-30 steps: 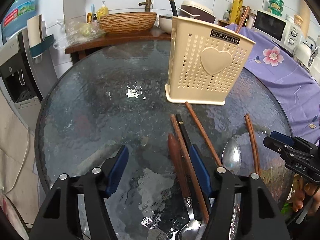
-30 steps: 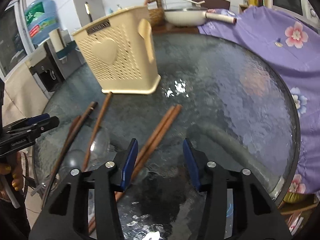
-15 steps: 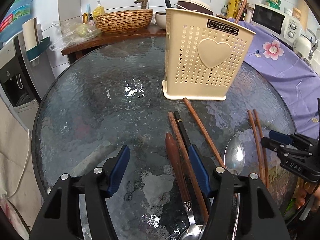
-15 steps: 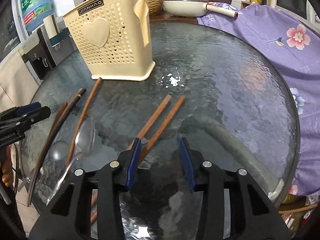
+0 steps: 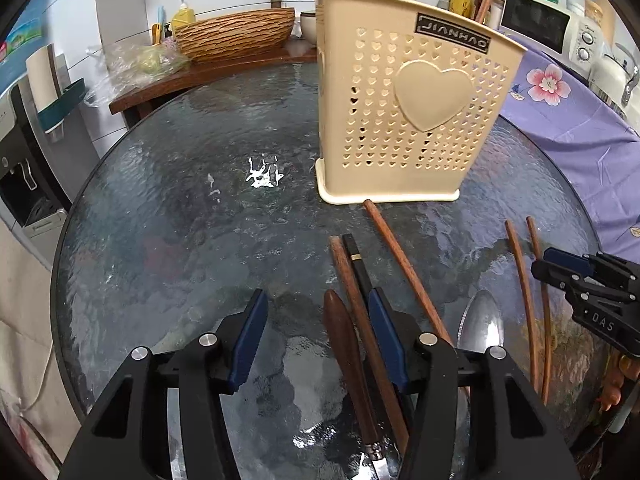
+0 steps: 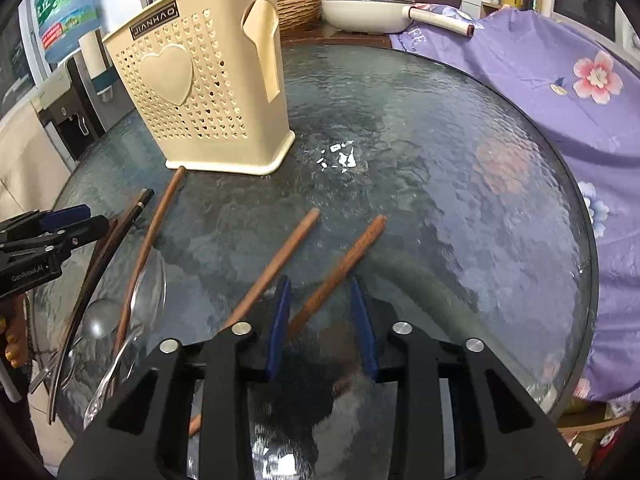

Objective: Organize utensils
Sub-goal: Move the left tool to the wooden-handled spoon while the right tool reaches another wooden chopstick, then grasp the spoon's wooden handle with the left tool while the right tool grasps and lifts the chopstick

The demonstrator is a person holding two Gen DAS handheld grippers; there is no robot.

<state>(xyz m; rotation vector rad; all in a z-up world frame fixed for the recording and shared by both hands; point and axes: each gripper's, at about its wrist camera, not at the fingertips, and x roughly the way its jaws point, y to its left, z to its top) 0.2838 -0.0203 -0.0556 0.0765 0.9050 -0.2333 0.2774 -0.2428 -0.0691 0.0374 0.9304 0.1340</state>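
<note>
Two hand-held grippers hung low over a round counter (image 5: pixel 168 216) of rippled dark glass, its black rim curving close below them. The left gripper (image 5: pixel 316 336) had its fingers apart and just narrowing, with bare glass between them; its right finger (image 5: pixel 386 340) lay over a black chopstick (image 5: pixel 354 254) beside a wooden-handled utensil (image 5: pixel 344 344). The right gripper (image 6: pixel 320 312) had its fingers just drawing in around one brown chopstick (image 6: pixel 344 264), not yet pressing it; its twin (image 6: pixel 276 268) lay just outside the left finger. A metal spoon (image 5: pixel 480 320) and another long brown chopstick (image 5: pixel 400 260) rested between the two grippers. Farther on, the cream perforated utensil holder (image 5: pixel 408 120) stood upright near the counter's middle. Open glass stretched left of the holder. Purple floral cloth (image 6: pixel 560 92) crowded the right edge; behind it stood a wooden shelf with a woven basket (image 5: pixel 236 36), a microwave (image 5: pixel 540 24) and white tiled wall.
</note>
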